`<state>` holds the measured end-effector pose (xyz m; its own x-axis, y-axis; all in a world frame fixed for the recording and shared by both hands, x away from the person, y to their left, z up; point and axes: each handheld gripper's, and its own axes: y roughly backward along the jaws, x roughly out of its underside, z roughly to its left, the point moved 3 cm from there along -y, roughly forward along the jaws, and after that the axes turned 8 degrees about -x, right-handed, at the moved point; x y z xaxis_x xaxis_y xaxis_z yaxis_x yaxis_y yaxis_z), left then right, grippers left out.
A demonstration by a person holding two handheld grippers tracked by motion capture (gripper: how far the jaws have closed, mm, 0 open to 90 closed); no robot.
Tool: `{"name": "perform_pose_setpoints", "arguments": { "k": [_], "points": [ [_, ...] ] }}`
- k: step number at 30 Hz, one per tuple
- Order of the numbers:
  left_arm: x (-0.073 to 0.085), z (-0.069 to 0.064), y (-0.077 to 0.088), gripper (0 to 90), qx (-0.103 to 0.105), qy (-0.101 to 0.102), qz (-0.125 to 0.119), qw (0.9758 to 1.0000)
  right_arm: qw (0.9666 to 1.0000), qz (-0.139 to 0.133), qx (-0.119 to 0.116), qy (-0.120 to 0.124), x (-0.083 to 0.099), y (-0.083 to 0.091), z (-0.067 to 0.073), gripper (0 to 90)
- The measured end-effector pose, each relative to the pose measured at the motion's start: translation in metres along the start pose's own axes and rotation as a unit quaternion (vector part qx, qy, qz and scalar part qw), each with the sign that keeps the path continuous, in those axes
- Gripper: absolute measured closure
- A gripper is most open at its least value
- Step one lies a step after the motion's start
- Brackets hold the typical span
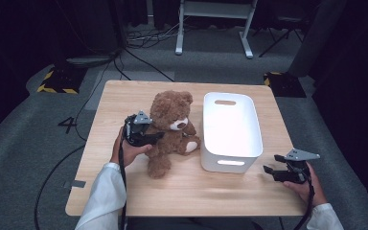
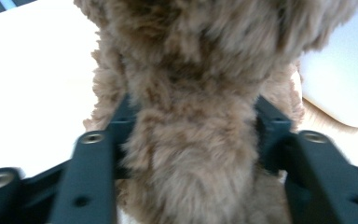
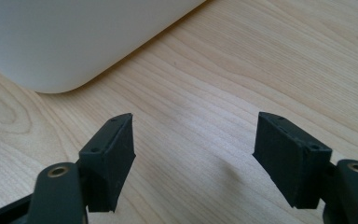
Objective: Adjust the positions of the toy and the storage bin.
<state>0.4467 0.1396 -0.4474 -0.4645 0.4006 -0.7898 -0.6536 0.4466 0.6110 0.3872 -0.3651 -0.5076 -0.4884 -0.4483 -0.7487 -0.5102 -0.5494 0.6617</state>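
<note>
Brown plush teddy bear [image 1: 172,129] sits upright near the middle of the pale wooden tabletop [image 1: 139,93], head toward the far edge, legs stretched toward the person, one leg reaching toward the near edge. Just beside it, on the person's right, stands a white plastic bin [image 1: 231,165] with cut-out handles in its end walls; the bear's paw lies close to the bin's wall, contact not clear. Left tool [image 1: 148,136], held in the person's left hand [image 1: 129,152] with a white sleeve behind it, is pressed into the bear's flank at arm height. In the left gripper view the bear's fur [image 2: 191,140] bulges between the two black jaws, both pads sunk into the pile on either side, so this tool is clenched on the teddy bear; which limb or part of the body it has cannot be told from the fur alone. White bin wall shows pale behind the fur in that view. Right tool [image 1: 270,172] rests low near the near-right corner of the tabletop, well apart from the bear, just off the bin's near corner, held in the right hand [image 1: 306,187]. In the right gripper view its jaws stand wide apart with bare wood grain [image 3: 196,116] between them and the bin's rounded corner [image 3: 74,42] ahead: released, grasping nothing. Dark floor with cables lies beyond the tabletop.
</note>
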Motion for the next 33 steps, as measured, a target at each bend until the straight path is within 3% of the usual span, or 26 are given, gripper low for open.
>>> {"name": "perform_pose_setpoints", "arguments": {
  "k": [12, 13, 19, 20, 21, 26, 27, 29, 33],
  "points": [
    [0.024, -0.007, 0.02, 66.8, -0.036, -0.018, -0.002, 0.9992, 1.0, 0.003, 0.0, 0.0, 0.002, -0.001, 0.0, 29.0],
    [0.025, -0.01, 0.019, 67.2, -0.043, 0.006, -0.02, 0.9988, 1.0, 0.003, -0.001, -0.001, 0.002, -0.001, 0.0, 29.0],
    [0.034, -0.014, 0.017, 69.8, -0.052, 0.028, -0.045, 0.9973, 1.0, 0.001, -0.003, -0.001, 0.0, -0.005, 0.001, 29.0],
    [0.034, -0.014, 0.017, 70.2, -0.053, 0.028, -0.045, 0.9972, 1.0, 0.001, -0.002, -0.001, -0.001, -0.005, 0.002, 29.1],
    [0.035, -0.011, 0.019, 70.2, -0.056, -0.004, -0.026, 0.9981, 1.0, 0.001, -0.002, -0.001, -0.001, -0.005, 0.002, 29.1],
    [0.033, -0.021, 0.015, 70.6, -0.056, 0.021, -0.043, 0.9973, 1.0, 0.004, -0.001, -0.001, -0.001, -0.006, 0.001, 29.2],
    [0.033, -0.024, 0.014, 70.6, -0.055, 0.035, -0.051, 0.9966, 1.0, 0.003, -0.001, -0.002, -0.001, -0.006, 0.0, 29.2],
    [0.032, -0.026, 0.014, 70.7, -0.061, 0.022, -0.041, 0.997, 1.0, 0.002, -0.001, -0.002, -0.001, -0.006, -0.001, 29.4],
    [0.031, -0.035, 0.013, 70.8, -0.073, 0.038, -0.046, 0.9956, 1.0, -0.004, 0.0, -0.006, -0.003, -0.006, -0.002, 29.8]
  ]
}}
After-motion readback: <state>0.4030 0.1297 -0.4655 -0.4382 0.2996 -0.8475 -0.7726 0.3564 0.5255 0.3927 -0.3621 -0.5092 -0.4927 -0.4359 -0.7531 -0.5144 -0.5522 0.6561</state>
